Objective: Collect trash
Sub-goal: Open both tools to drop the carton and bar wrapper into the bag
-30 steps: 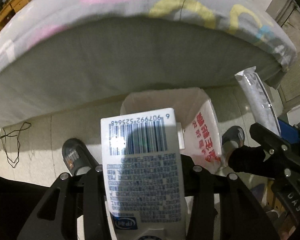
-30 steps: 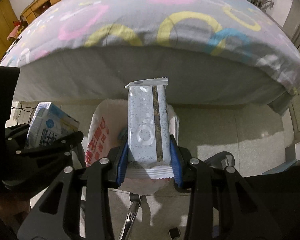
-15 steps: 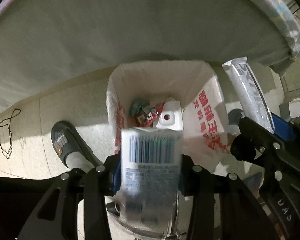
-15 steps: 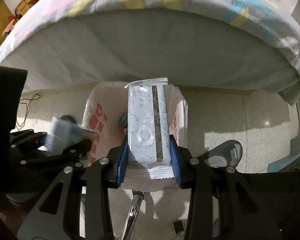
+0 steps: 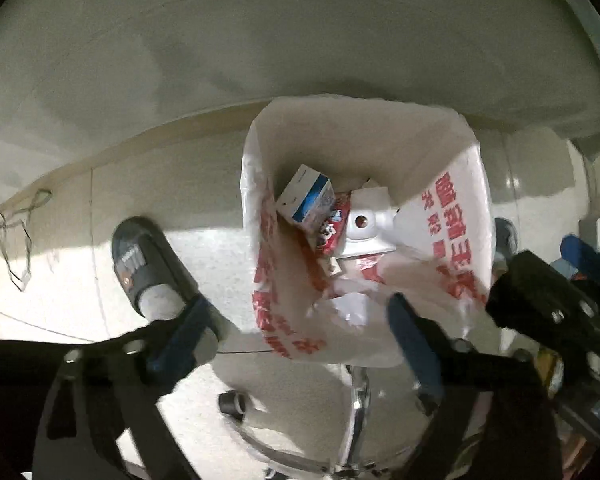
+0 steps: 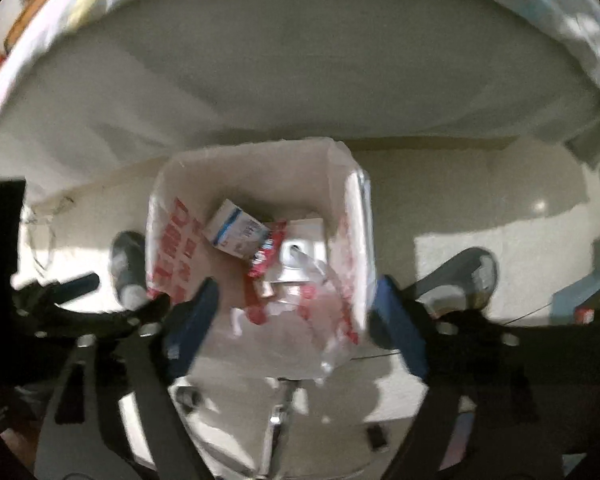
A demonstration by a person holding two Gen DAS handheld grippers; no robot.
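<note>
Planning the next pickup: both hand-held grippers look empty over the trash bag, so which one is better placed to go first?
Neither clearly: left hand-held gripper and right hand-held gripper both hang open and empty over the trash bag; no loose trash shows.

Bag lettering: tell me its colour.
Red, on the white trash bag; clearest in the left wrist view.

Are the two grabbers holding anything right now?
No. The left gripper and right gripper are both open and empty above the trash bag.

carton [image 5: 306, 199] in bag [image 5: 456, 216] | bag before bed [image 5: 260, 40] | slipper [image 5: 140, 260] left of bag
</note>
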